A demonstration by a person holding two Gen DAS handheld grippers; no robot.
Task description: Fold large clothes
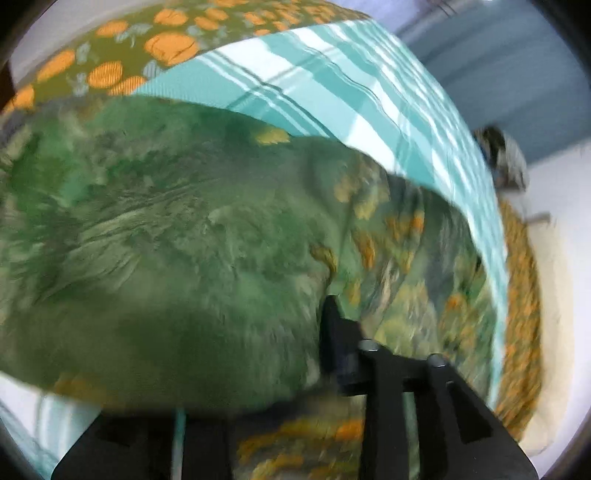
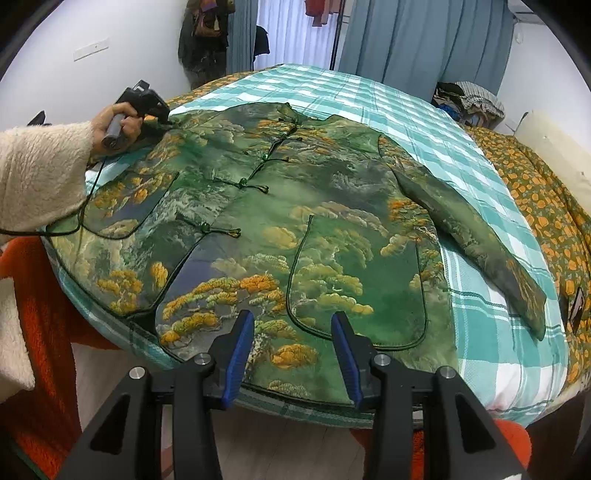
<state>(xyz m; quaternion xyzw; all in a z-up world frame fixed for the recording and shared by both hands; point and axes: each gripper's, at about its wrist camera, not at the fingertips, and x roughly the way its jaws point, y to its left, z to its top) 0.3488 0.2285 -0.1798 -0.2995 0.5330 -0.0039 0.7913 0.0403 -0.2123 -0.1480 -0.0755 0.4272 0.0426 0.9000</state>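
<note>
A large green jacket (image 2: 280,206) with orange tree print and knot buttons lies front up on the bed, its right sleeve (image 2: 476,236) spread out to the side. My left gripper (image 2: 162,118) is at the jacket's far left shoulder, held in a hand. In the blurred left wrist view green cloth (image 1: 177,236) fills the frame and covers the left finger; only the right finger (image 1: 334,332) shows against the fabric. My right gripper (image 2: 291,325) is open and empty, just above the jacket's near hem.
The bed has a teal checked sheet (image 2: 487,332) over an orange-print quilt (image 2: 546,206). An orange and white fleece (image 2: 44,295) hangs at the near left. Curtains (image 2: 424,44) and hanging clothes (image 2: 203,33) stand behind. A pile of clothes (image 2: 469,99) sits at the back right.
</note>
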